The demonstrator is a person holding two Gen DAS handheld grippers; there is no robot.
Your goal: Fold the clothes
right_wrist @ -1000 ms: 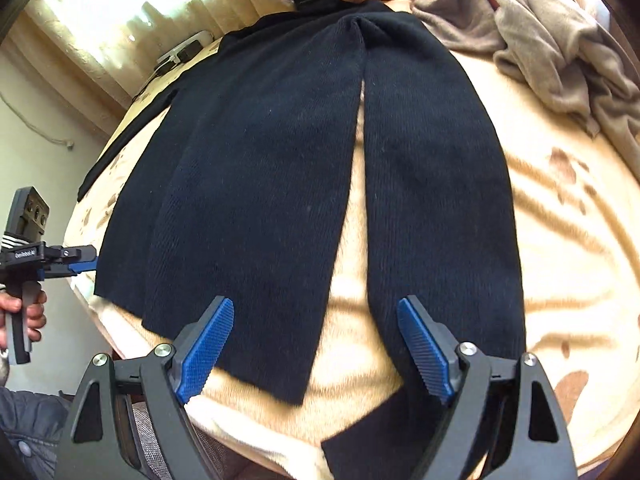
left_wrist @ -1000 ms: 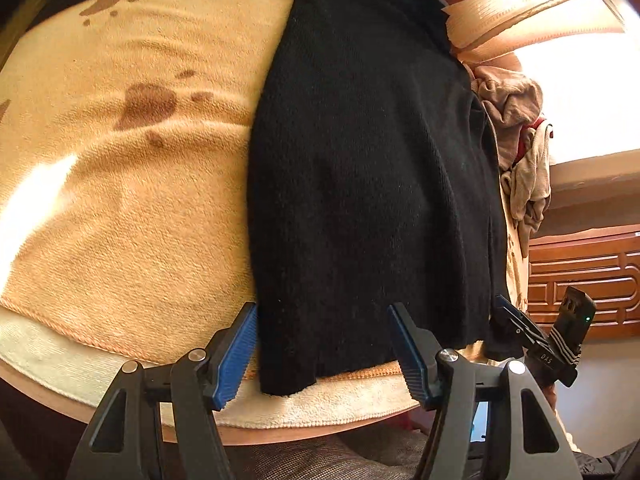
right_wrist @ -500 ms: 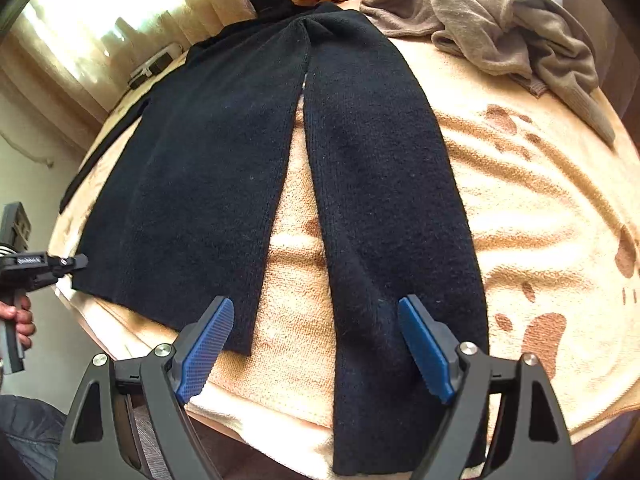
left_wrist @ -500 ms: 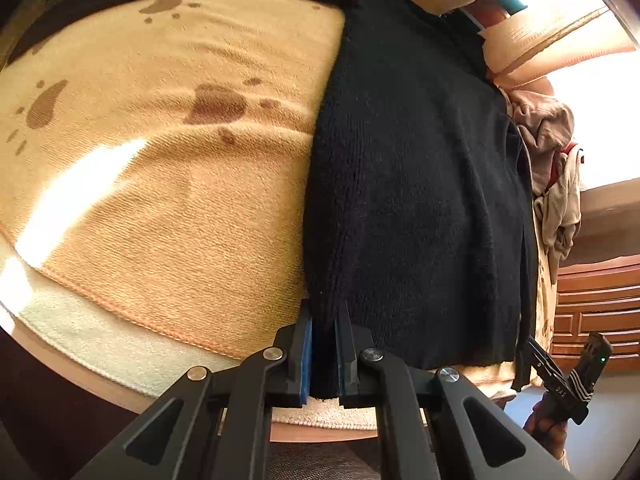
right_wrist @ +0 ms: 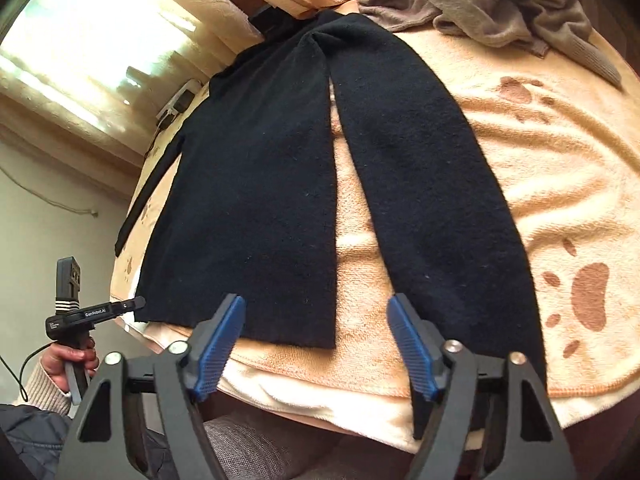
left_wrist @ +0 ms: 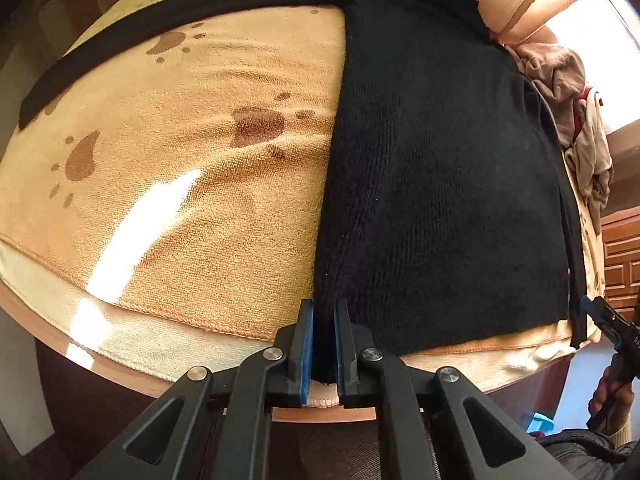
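Note:
A black knit cardigan (left_wrist: 440, 184) lies flat on a peach paw-print blanket (left_wrist: 180, 184), one thin sleeve stretched out along the far edge to the left. My left gripper (left_wrist: 323, 320) is shut on the cardigan's near left hem corner at the blanket's front edge. In the right wrist view the cardigan (right_wrist: 256, 184) shows two front panels parted by a gap, the right panel (right_wrist: 436, 200) running down over the blanket edge. My right gripper (right_wrist: 316, 344) is open and empty, hovering over the hem between the panels. The left gripper also shows there (right_wrist: 132, 305).
A pile of grey and beige clothes (right_wrist: 492, 4) lies at the far right of the blanket (right_wrist: 572, 184); it also shows in the left wrist view (left_wrist: 576, 120). A window and curtain (right_wrist: 80, 48) stand to the left. A wooden cabinet (left_wrist: 624, 256) is at the right.
My left gripper closed on the cardigan's left hem corner and has stayed shut on it. The right gripper stayed open and shifted along the hem, now sitting between the two panels.

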